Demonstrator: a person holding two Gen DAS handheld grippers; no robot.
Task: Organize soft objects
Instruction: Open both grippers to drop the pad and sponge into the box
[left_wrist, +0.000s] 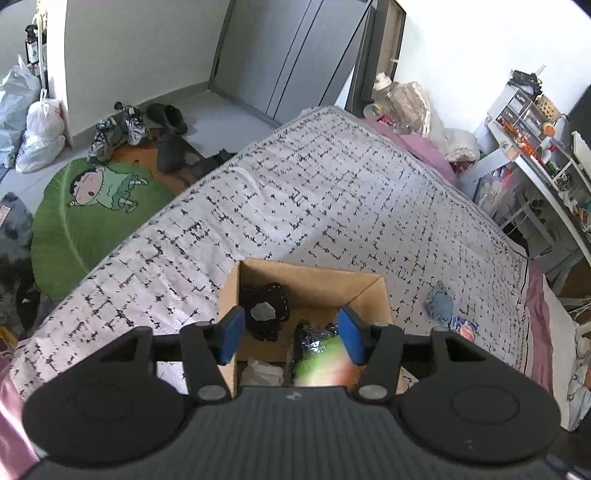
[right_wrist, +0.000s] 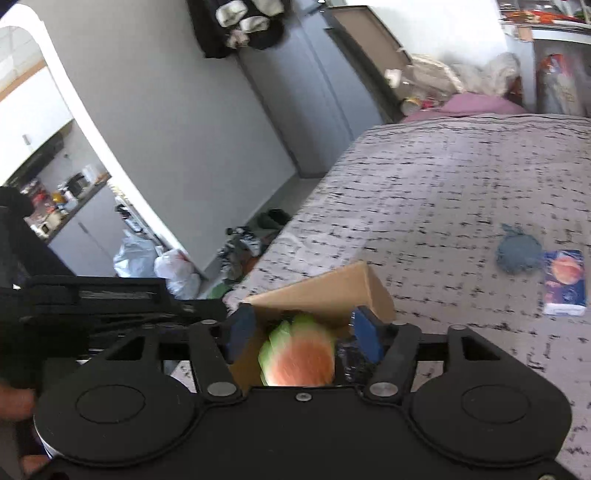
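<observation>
The watermelon-slice plush (right_wrist: 299, 356) is sitting between the right gripper (right_wrist: 303, 332)'s jaws, over the open mouth of the cardboard box (right_wrist: 343, 291) on the bed (right_wrist: 443, 184). The blue pads are standing clear of its sides, so nothing seems to be pinching it, and the blur on it suggests it may be dropping. The risk, as I judge it, is that it is catching the near wall of the box and tipping out onto the bedcover, or landing on top of the dark shiny bundle (left_wrist: 314, 338) and riding too high.

The left gripper (left_wrist: 291, 334) is hanging right above the same box, jaws about half apart and gripping nothing; below and between them a black scrunchie (left_wrist: 264, 312) is lying on the box floor. With both tools crowding one small opening, they could be knocking each other or nudging the light box across the soft cover.

Both are pointing downward, the left more steeply than the right. Off beyond the right jaw, a blue knitted piece (right_wrist: 519, 251) and a tissue pack (right_wrist: 565, 282) are lying on the bed, not yet boxed.
</observation>
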